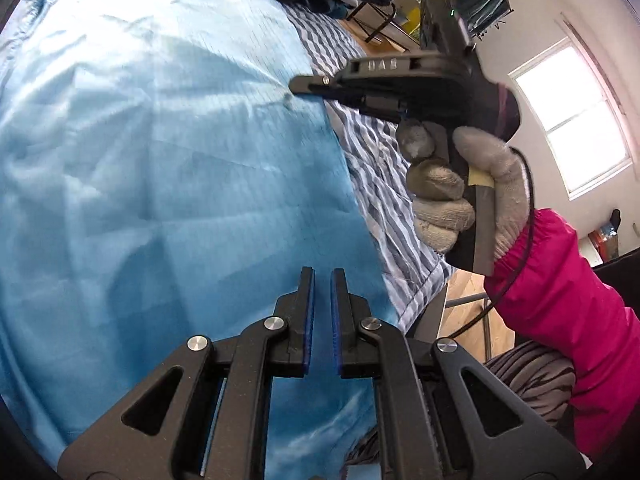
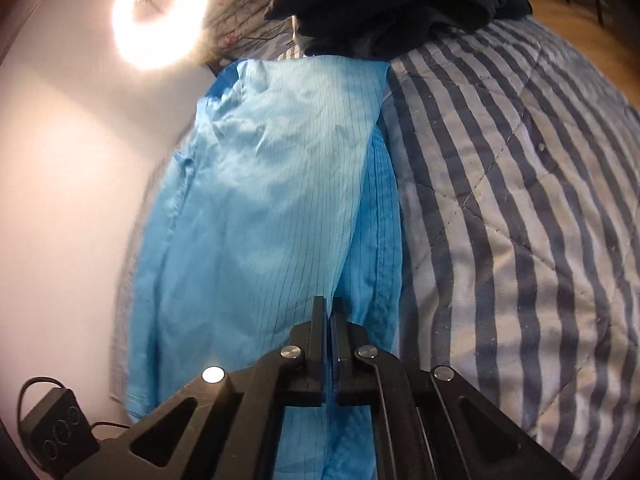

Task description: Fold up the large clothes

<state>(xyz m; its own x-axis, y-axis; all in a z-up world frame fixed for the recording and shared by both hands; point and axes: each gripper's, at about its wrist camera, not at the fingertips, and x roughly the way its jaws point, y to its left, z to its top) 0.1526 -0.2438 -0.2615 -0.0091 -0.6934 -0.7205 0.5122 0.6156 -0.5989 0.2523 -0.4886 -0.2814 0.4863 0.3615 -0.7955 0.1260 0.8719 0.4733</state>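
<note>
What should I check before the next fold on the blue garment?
1. Right gripper clamped on the blue garment: ok, fabric edge sits between the shut pads.
2. Left gripper has a grip: not ok, jaws nearly shut with a narrow gap and no fabric between them.
3. Garment lies flat on the striped quilt: not ok, wrinkled, and one layer is lifted toward the right gripper.
4. Landing area free: cannot tell; a dark clothes pile sits at the garment's far end.
5. Cable by the gloved right hand clear of fabric: ok.
</note>
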